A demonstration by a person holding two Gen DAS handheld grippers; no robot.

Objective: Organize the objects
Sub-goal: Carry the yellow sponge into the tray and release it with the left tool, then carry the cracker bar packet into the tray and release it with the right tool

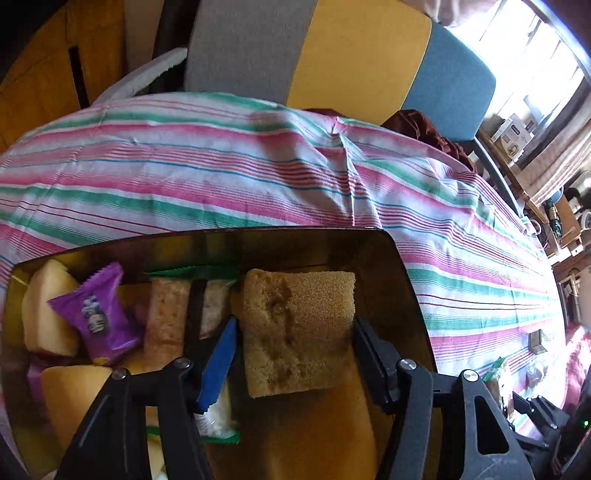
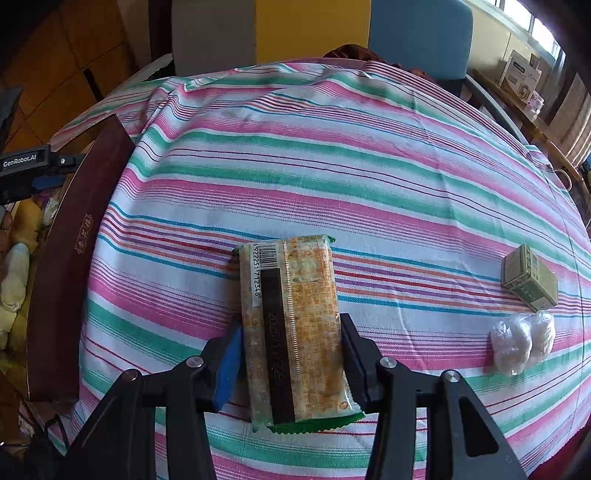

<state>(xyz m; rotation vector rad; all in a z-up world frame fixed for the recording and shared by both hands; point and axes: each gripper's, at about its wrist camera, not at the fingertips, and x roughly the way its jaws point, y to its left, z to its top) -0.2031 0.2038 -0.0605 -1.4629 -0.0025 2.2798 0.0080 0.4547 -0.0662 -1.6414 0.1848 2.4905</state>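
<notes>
My left gripper (image 1: 294, 325) hangs over a dark gift box (image 1: 373, 240) full of snacks. A brown sponge cake (image 1: 299, 332) lies between its fingers; the blue pad (image 1: 219, 363) stands just off the cake's left edge, so the jaws are open. Also in the box are a purple packet (image 1: 98, 314), pale yellow cakes (image 1: 48, 306) and a green-edged cracker packet (image 1: 170, 314). My right gripper (image 2: 291, 326) is shut on a long cracker packet (image 2: 291, 325) with a barcode, low over the striped tablecloth (image 2: 332, 166). The box's dark red wall (image 2: 74, 258) shows at the left.
On the cloth to the right lie a small olive carton (image 2: 530, 277) and clear-wrapped white sweets (image 2: 522, 343). Grey, yellow and blue chair backs (image 2: 314, 29) stand behind the table's far edge. A shelf with boxes (image 2: 521, 77) is at the far right.
</notes>
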